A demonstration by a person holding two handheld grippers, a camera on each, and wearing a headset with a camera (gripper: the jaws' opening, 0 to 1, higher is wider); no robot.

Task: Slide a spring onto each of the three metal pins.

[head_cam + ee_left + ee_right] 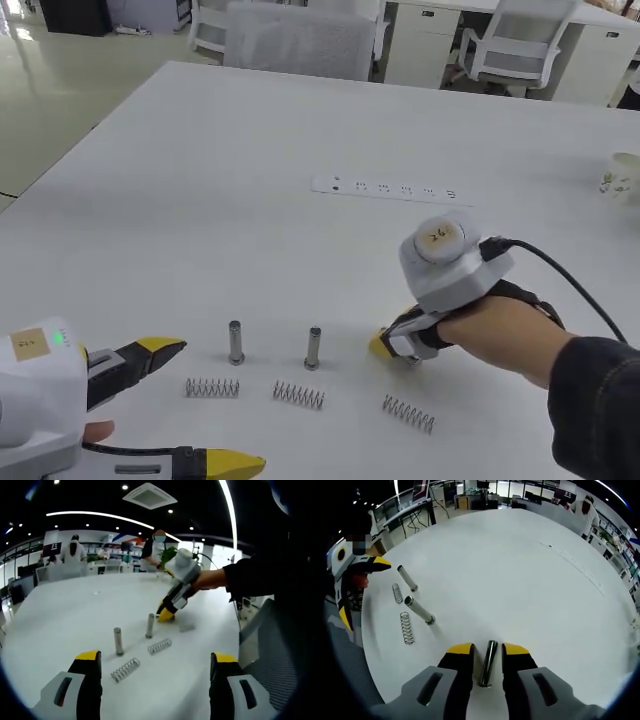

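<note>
Two metal pins stand upright on the white table. Three springs lie in a row in front of them: one on the left, one in the middle, one on the right. My right gripper is down at the table right of the pins; in its own view its jaws hold a third pin between them. My left gripper hovers open at the near left, with nothing between its jaws. From there the pins lie ahead.
A white power strip lies flat on the table beyond the pins. A small cup sits at the far right edge. Office chairs and desks stand behind the table. People stand in the background of the left gripper view.
</note>
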